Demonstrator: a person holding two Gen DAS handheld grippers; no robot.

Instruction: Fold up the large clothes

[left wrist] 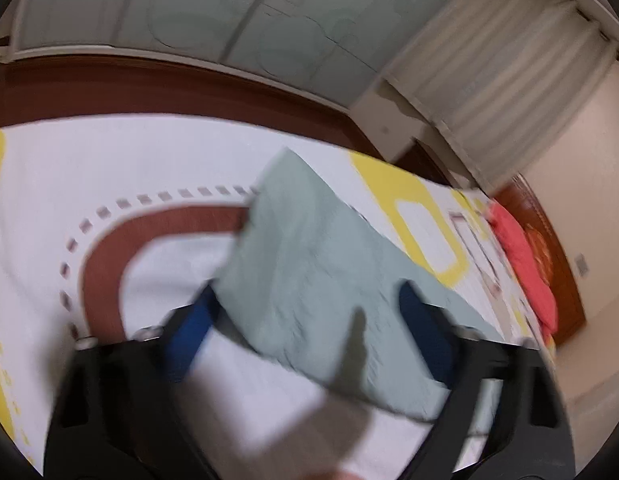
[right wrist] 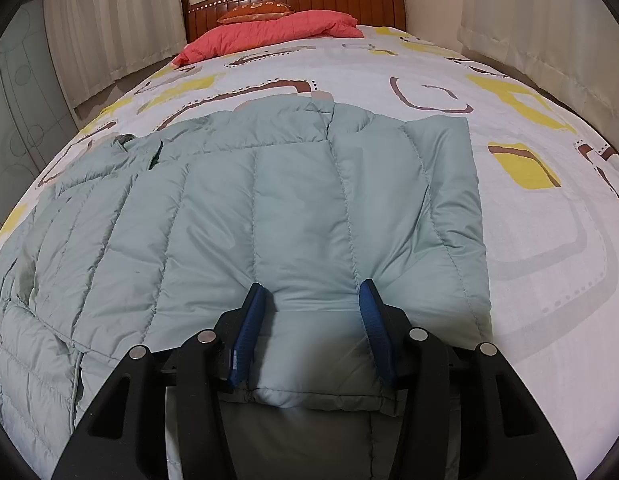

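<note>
Pale green quilted fabric, the puffer jacket (right wrist: 269, 208), lies spread flat on the patterned bedsheet (right wrist: 541, 240), filling the left and middle of the right wrist view. Its near hem bulges up between the blue fingers (right wrist: 251, 332) of the right gripper (right wrist: 311, 296), which press into it from both sides, grasping a fold. In the blurred left wrist view, a part of the jacket (left wrist: 309, 272) lies between the parted fingers of the left gripper (left wrist: 309, 304), which stand released, touching nothing.
</note>
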